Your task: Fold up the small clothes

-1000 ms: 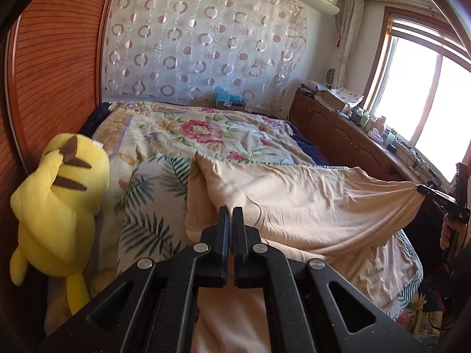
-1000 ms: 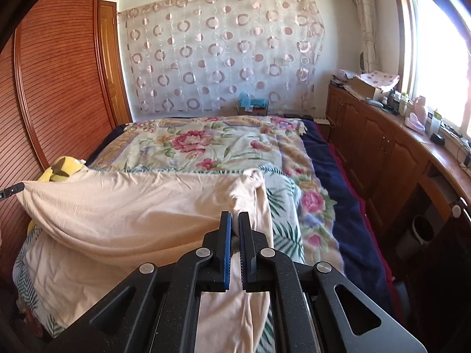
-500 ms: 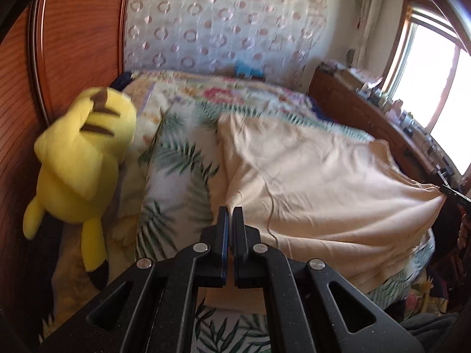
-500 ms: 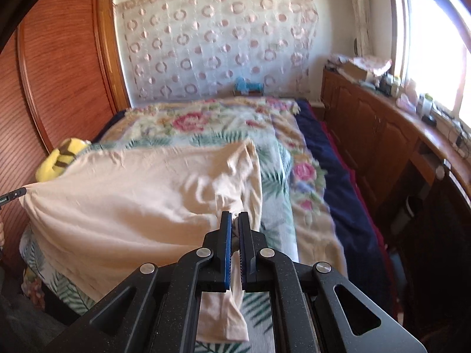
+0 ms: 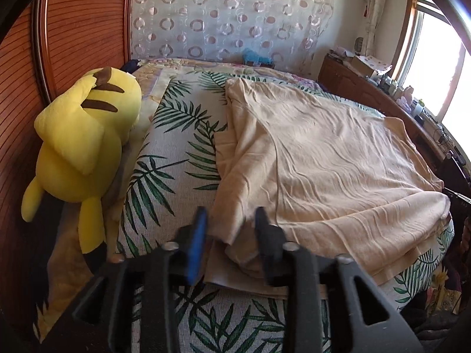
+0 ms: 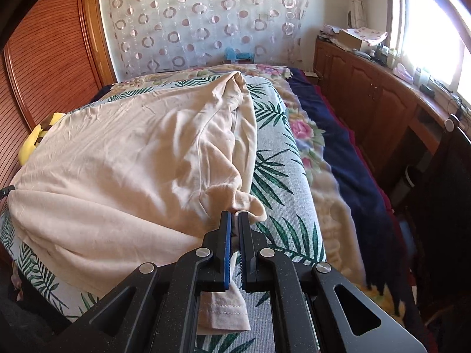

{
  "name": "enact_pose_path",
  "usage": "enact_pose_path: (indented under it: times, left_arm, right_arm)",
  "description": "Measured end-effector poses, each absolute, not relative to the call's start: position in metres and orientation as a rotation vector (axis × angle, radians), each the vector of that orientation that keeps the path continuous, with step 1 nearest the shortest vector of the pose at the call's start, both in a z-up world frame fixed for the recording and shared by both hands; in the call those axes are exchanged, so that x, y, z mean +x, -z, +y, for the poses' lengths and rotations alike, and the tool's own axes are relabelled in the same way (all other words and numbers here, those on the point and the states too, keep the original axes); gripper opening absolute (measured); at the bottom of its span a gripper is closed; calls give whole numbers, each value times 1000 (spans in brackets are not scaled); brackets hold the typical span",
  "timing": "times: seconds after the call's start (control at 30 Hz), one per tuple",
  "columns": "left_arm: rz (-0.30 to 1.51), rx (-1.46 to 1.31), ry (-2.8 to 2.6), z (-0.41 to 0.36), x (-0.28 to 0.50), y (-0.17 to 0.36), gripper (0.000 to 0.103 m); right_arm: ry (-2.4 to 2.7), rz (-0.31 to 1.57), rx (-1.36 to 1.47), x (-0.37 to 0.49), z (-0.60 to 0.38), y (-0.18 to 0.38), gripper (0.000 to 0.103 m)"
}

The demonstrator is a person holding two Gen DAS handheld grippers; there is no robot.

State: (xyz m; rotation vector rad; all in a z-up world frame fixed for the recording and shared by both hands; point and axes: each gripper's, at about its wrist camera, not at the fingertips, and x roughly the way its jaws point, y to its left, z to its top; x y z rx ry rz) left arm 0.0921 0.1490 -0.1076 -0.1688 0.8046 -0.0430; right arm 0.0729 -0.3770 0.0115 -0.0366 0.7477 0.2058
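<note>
A pale peach garment (image 5: pixel 318 158) lies doubled over on the palm-leaf bedspread (image 5: pixel 164 182). My left gripper (image 5: pixel 231 220) hangs low over the garment's near left corner, and its jaws are opening. The cloth lies loose between them, with the pads off it. In the right wrist view the same garment (image 6: pixel 123 170) spreads to the left. My right gripper (image 6: pixel 235 217) is shut on the garment's near right corner, and a hemmed flap (image 6: pixel 223 309) hangs under the jaws. The tip of the left gripper (image 6: pixel 6 191) shows at the far left edge of that view.
A yellow plush toy (image 5: pixel 85 141) leans against the wooden wardrobe (image 5: pixel 59 29) left of the bed. A floral quilt and a dark blue blanket (image 6: pixel 347 158) lie along the right side. Wooden cabinets (image 6: pixel 376 94) with clutter stand under the window.
Both grippers have sunk and laid the stretched garment down on the bed, folded over. The left jaws, shut on the cloth before, now stand apart.
</note>
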Motion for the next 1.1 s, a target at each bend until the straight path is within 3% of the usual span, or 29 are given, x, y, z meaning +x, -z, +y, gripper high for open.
enact_pose_path:
  times: [0.13, 0.5, 0.6, 0.67, 0.77, 1.1]
  left_arm:
    - [796, -180, 42, 147, 90, 109, 51]
    - [801, -195, -8, 150, 74, 110, 52]
    - [800, -204, -9, 150, 71, 110, 52]
    - [799, -205, -9, 149, 70, 111, 52]
    - [801, -212, -4, 147, 68, 114, 52]
    - [802, -206, -7, 141, 69, 116, 52]
  right_arm:
    - [-210, 709, -39, 58, -377, -5, 4]
    - [-221, 608, -11, 25, -376, -5, 7]
    - [-231, 612, -28, 20, -373, -4, 17]
    - [-222, 607, -42, 17, -371, -2, 31]
    - [-215, 606, -23, 13, -373, 3, 45]
    - [-232, 634, 16, 15, -380, 5, 48]
